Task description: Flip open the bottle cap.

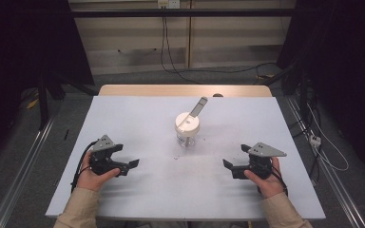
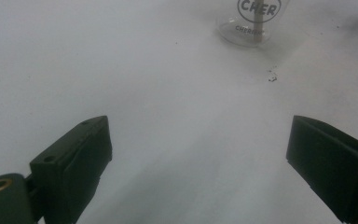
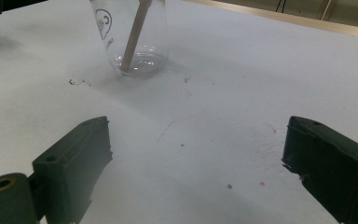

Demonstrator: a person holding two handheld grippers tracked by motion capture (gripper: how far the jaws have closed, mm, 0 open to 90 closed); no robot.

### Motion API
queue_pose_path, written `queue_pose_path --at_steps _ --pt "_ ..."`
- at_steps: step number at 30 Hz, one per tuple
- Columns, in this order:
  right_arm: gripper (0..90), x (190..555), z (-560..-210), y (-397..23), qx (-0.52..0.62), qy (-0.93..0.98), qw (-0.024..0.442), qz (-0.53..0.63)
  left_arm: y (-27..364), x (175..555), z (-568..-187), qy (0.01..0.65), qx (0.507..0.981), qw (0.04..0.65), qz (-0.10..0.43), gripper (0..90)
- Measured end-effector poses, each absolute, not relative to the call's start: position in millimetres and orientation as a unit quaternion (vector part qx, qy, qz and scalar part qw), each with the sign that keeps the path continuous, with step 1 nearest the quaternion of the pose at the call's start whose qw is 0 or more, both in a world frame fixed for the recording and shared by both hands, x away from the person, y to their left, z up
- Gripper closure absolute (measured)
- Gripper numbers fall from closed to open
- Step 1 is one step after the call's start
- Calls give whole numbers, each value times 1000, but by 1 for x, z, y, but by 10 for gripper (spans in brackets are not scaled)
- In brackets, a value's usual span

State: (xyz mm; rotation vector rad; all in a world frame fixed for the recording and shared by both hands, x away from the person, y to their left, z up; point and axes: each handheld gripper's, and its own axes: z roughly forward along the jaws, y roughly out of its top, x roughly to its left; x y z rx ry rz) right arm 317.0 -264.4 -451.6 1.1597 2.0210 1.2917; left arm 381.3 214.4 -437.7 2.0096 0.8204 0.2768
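So right now both grippers sit low near my edge of the table (image 1: 123,114), well apart from each other, and the jar (image 1: 187,135) stands alone in the middle between them, a bit farther out. Left gripper (image 1: 129,164) is spread wide with nothing in it, and the right gripper (image 1: 228,164) is the same, jaws released and only bare white sheet between them. The jar is clear glass with a white lid (image 1: 187,122) on top and a stick (image 1: 198,107) poking up through it at a slant toward the far right (in the right gripper view I can see the stick (image 3: 133,39) run down inside to the glass bottom). My guess is the step is the approach: one side steadies the glass, the other works the lid or stick. To do it well I'd come in level with the left, pads around the glass body below the lid, not on the lid's edge, since round glass will likely slip or tip if it's pinched off-centre. I'd keep the right clear of that slanted stick on the way in, because a nudge there could lever the whole jar over. There are crumbs (image 1: 177,156) near the jar, harmless I think.
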Motion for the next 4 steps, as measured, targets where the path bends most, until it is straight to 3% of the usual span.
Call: queue_pose_path --at_steps 4 --pt "74 316 -452 -266 425 736 237 470 215 381 -438 331 818 455 117 64"
